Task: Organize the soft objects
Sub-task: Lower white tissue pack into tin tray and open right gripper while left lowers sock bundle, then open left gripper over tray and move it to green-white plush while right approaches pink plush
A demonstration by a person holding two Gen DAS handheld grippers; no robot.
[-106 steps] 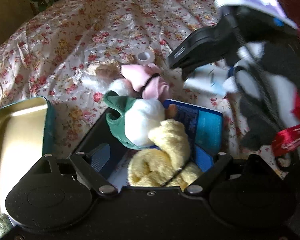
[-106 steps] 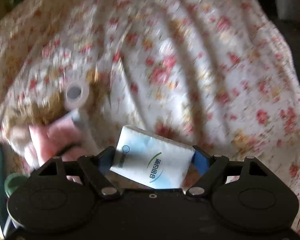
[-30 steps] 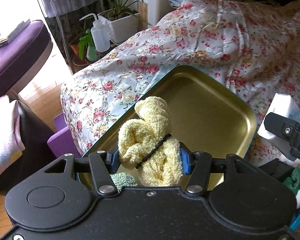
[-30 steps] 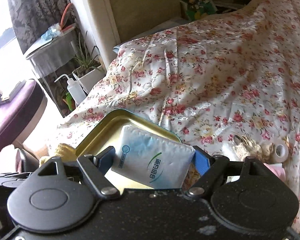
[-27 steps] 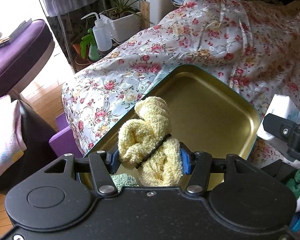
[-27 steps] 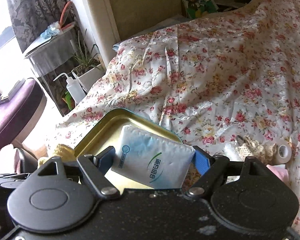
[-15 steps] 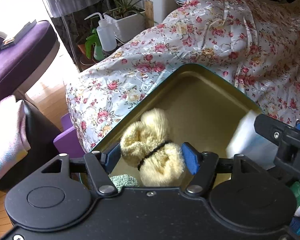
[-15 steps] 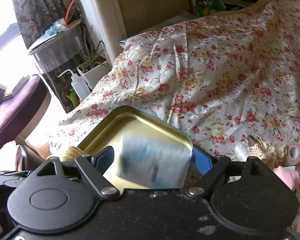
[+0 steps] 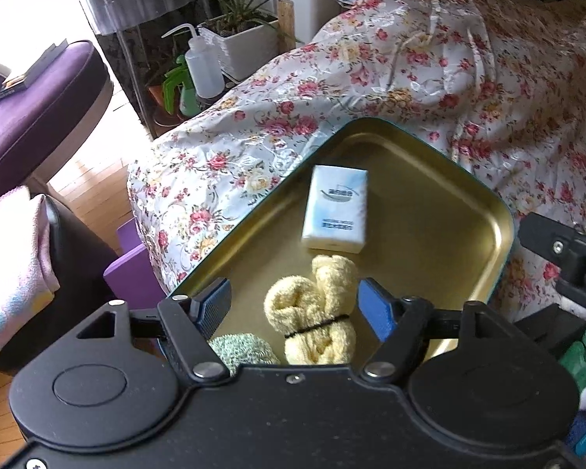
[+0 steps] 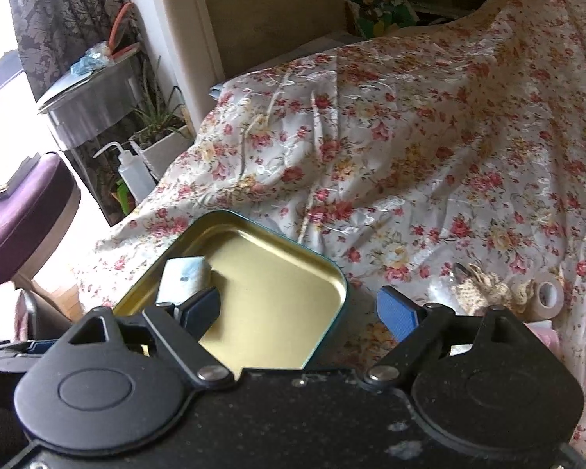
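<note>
A gold tin tray with a teal rim (image 9: 429, 234) lies on the flowered bed cover; it also shows in the right wrist view (image 10: 277, 273). In it lie a white tissue pack (image 9: 335, 208), a yellow towel roll bound with a black band (image 9: 316, 312) and a green knitted piece (image 9: 242, 349). My left gripper (image 9: 295, 305) is open just above the yellow roll, empty. My right gripper (image 10: 299, 305) is open and empty over the tray's near right edge; the tissue pack (image 10: 183, 279) lies past its left finger.
A tape roll (image 10: 549, 297), a beige crocheted item (image 10: 484, 287) and a pink soft item lie on the bed right of the tray. A green and white plush (image 9: 584, 355) sits at the right. Beyond the bed edge stand a squeeze bottle (image 9: 203, 66), planter and purple seat (image 9: 35, 105).
Both grippers opened over the tray. The yellow towel roll dropped from the left gripper and the tissue pack from the right; both now lie in the tray.
</note>
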